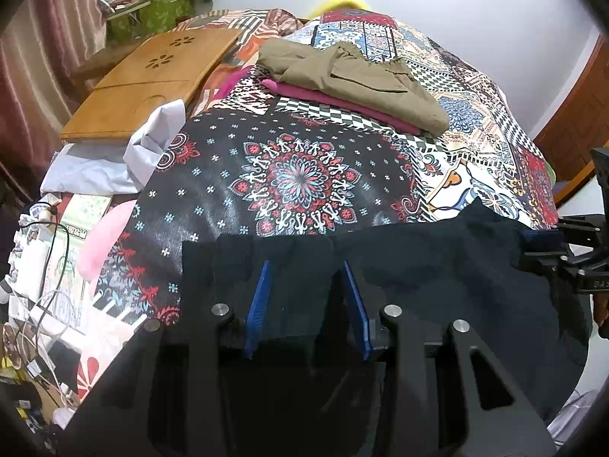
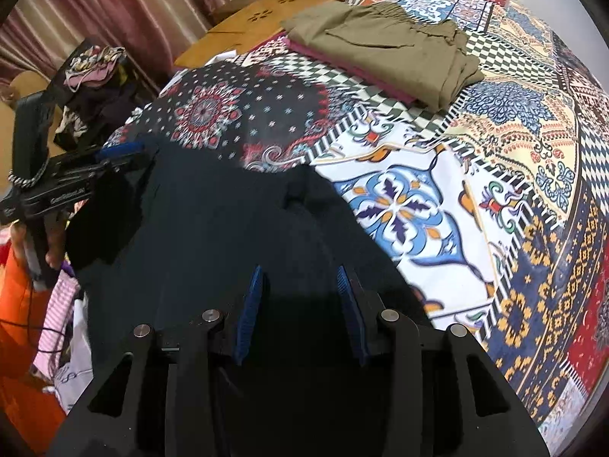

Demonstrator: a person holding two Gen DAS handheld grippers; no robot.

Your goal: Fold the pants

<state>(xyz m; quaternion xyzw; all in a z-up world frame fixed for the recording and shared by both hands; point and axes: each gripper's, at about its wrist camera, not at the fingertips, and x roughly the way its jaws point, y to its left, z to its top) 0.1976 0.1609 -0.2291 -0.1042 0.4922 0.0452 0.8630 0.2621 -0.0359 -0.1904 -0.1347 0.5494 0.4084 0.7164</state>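
Left-wrist view, left to right: cables and clutter (image 1: 42, 297) at the left margin, a white cloth (image 1: 114, 163) near a wooden lap tray (image 1: 152, 80), then the patterned bedspread (image 1: 297, 175), which bears a far stack of folded olive pants (image 1: 365, 76) on a magenta garment (image 1: 335, 101). The dark pants (image 1: 418, 266) lie along the near edge of the bed. The left gripper (image 1: 306, 297) has its blue pads (image 1: 259, 304) set apart with dark fabric lying between them; whether they pinch it cannot be told. At the far right, the right gripper (image 1: 540, 240) meets the pants' edge. Right-wrist view: the curtain (image 2: 114, 7) and a pile of clothes (image 2: 95, 61), shown only here, lie at the left, where the left gripper (image 2: 121, 152) touches the pants' (image 2: 213, 205) left corner. The right gripper (image 2: 300, 304) likewise stands spread over the fabric, its grip unclear. The bedspread (image 2: 495, 175) fills the right.
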